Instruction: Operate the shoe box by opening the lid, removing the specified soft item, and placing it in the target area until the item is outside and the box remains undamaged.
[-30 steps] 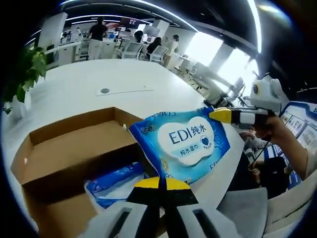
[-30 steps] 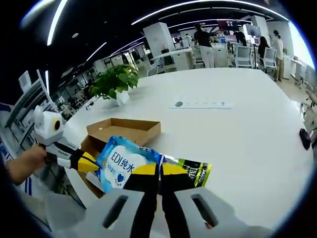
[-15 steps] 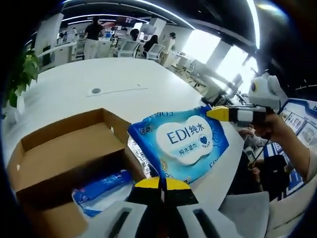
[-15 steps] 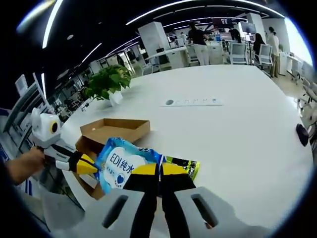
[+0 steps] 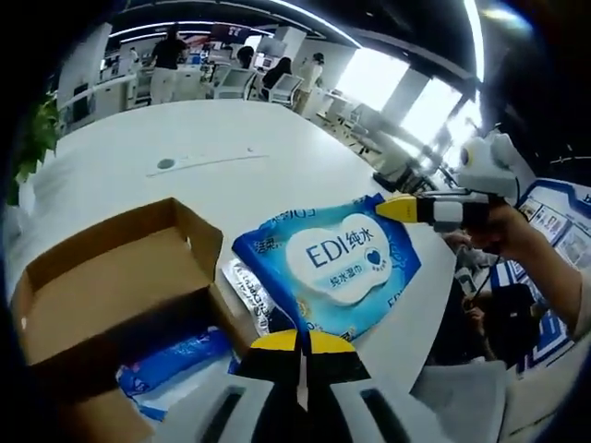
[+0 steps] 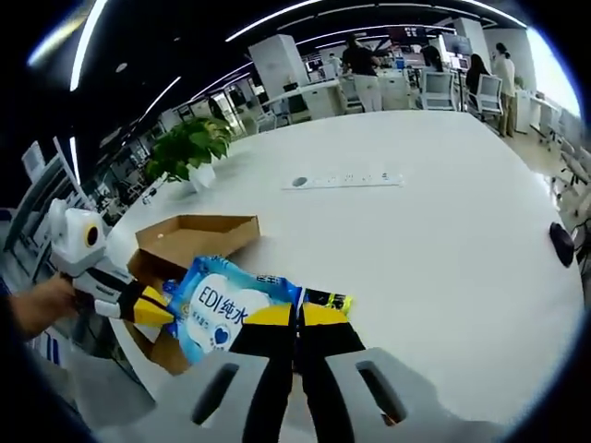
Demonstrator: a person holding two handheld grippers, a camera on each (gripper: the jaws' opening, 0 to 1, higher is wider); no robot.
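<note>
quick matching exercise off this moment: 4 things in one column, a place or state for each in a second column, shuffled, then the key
Things:
1. wet wipes pack
2. shoe box
3. potted plant
4. power strip

Place or state:
A. open, on the table near its edge
B. flat, mid-table
C. held between both hand-held grippers, off the table
D. on the table beyond the box, in the right gripper view

Pairs: 1-C, 2-A, 3-D, 4-B

The left hand-held gripper and right hand-held gripper each pinch one end of the pack.
</note>
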